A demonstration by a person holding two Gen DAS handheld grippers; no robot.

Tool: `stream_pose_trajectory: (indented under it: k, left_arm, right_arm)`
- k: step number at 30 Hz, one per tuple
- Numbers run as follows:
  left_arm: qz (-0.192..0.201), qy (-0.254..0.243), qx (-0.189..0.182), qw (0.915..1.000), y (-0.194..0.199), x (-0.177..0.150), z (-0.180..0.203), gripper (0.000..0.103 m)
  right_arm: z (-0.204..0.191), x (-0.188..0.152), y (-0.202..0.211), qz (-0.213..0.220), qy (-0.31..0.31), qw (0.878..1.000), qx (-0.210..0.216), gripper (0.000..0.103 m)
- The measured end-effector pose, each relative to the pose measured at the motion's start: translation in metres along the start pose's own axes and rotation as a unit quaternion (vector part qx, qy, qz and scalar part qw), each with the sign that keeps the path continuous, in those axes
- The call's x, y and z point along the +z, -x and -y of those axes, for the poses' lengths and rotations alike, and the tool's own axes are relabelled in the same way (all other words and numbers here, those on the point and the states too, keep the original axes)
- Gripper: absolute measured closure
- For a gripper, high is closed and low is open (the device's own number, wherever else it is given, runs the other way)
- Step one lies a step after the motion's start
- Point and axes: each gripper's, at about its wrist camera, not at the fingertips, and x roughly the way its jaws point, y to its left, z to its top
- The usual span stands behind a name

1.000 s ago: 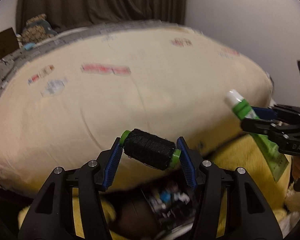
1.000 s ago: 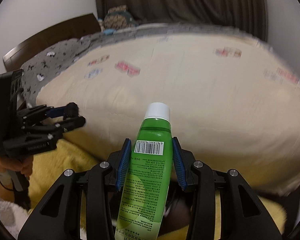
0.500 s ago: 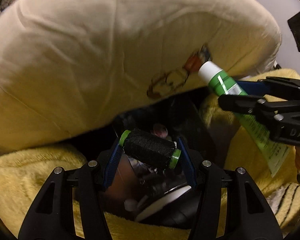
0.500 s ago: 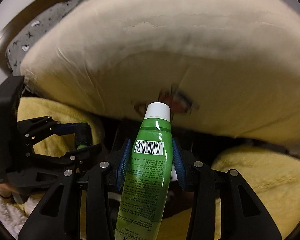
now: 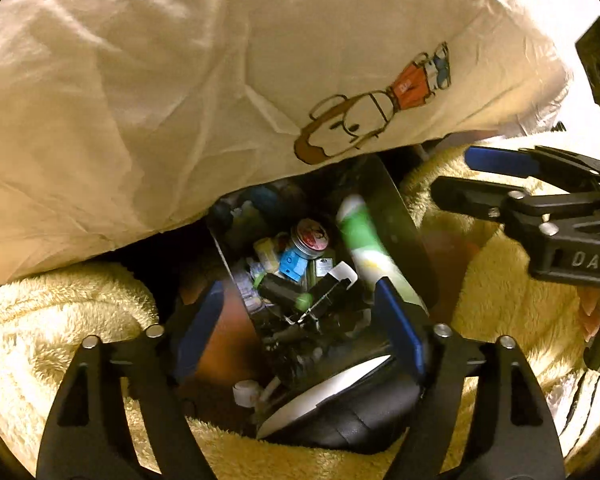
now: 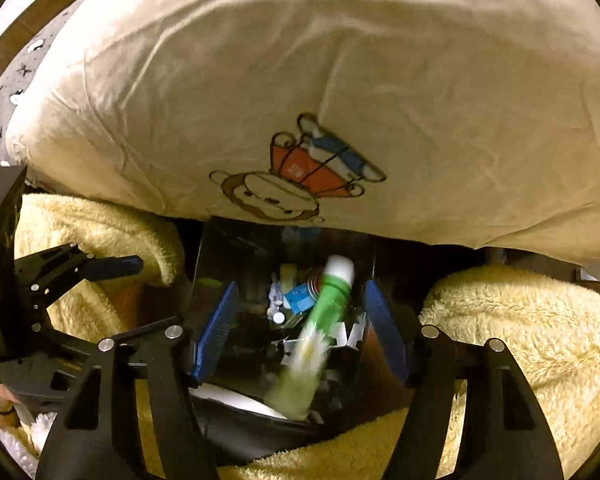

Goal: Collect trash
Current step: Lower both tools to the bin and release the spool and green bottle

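Below the overhanging cream quilt (image 5: 180, 92), the black bin (image 5: 404, 216) sits wedged between folds of yellow fleece blanket (image 5: 52, 320), and both tools hang over its mouth with nothing held. The left gripper (image 5: 300, 320) has its jaws spread wide; the black thread spool (image 5: 286, 294) lies among the clutter in the bin beneath it. The right gripper (image 6: 300, 328) is likewise spread, and the green tube (image 6: 320, 320), blurred, appears to be dropping into the bin between its fingers. These two pieces look as good as collected; whether more trash waits elsewhere cannot be told. Room is tight: quilt edge over the bin's far side, fleece crowding both flanks, so the clear way out is upward and back.
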Motion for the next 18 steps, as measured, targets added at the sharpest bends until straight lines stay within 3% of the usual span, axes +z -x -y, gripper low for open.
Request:
stream_pose_trajectory:
  k: [6, 10, 15, 18]
  left_arm:
    - [0.032, 0.005, 0.024, 0.9992, 0.024, 0.003, -0.004, 0.016]
    - [0.066, 0.011, 0.043, 0.9968, 0.05, 0.009, -0.007, 0.01]
    - [0.121, 0.032, 0.068, 0.9898, 0.093, 0.024, -0.012, 0.008]
    - [0.167, 0.035, 0.089, 0.9812, 0.125, 0.034, -0.011, 0.008]
  right_arm:
    - [0.008, 0.006, 0.032, 0.042, -0.009, 0.999, -0.019, 0.021]
    - [0.016, 0.011, 0.057, 0.079, -0.014, 0.996, -0.037, 0.005]
    - [0.026, 0.022, 0.101, 0.136, -0.018, 0.987, -0.08, 0.004]
    - [0.023, 0.03, 0.125, 0.175, -0.017, 0.979, -0.099, 0.004]
